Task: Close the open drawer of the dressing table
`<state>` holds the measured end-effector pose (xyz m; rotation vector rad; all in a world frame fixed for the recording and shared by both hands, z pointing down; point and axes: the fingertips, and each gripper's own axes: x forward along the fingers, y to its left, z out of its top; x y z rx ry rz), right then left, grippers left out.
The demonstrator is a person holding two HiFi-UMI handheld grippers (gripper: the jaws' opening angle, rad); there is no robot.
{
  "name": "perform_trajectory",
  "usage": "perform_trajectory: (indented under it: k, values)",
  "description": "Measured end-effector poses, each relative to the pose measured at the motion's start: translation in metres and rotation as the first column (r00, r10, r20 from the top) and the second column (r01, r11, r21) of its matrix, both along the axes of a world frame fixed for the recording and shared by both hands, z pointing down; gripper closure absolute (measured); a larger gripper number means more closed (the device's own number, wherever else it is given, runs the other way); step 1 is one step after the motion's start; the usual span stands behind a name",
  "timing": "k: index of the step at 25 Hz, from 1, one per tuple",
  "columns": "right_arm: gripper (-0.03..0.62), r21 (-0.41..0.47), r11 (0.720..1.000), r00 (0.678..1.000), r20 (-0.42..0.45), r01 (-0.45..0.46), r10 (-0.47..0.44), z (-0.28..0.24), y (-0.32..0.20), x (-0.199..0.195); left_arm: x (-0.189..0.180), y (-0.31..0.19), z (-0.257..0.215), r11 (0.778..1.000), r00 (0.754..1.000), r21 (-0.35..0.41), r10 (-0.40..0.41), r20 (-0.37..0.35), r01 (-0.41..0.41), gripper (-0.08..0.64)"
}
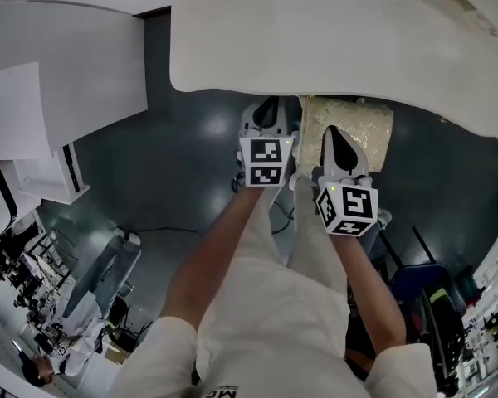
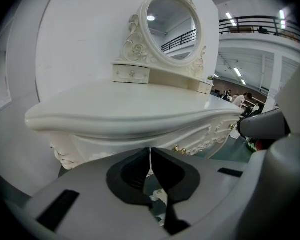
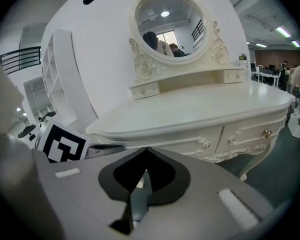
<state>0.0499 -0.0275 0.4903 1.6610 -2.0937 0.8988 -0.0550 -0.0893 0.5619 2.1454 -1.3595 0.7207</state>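
As both face the table, left tongs, right tongs are closed.

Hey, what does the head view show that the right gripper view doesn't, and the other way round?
Only the head view: the open drawer, pale-lined, seen from above below the table edge. Only the right gripper view: the oval mirror, the small drawer beneath it, and the closed front drawers with knobs. Both: the white tabletop, the left gripper and the right gripper.
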Motion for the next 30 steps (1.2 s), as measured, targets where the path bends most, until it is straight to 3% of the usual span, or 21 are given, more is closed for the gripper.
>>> perform_trajectory:
  k: [10,21,30]
  values:
    - [0.594,-0.002,0.999,0.999,-0.007,-0.042,0.042,-0.003,-0.003,-0.002,0.002,-0.006,-0.002,0.998,0.998,0.034,0.058,-0.028,-0.057,0.549]
    - [0.592,0.002,0.998,0.998,-0.024,-0.058,0.058,-0.017,0.002,-0.004,0.01,0.009,-0.019,0.991,0.99,-0.007,0.132,-0.039,-0.133,0.549]
    - [0.592,0.036,0.999,0.999,-0.03,-0.041,0.042,-0.038,0.001,0.003,0.009,0.019,-0.053,0.992,0.992,0.016,0.122,-0.038,-0.122,0.549]
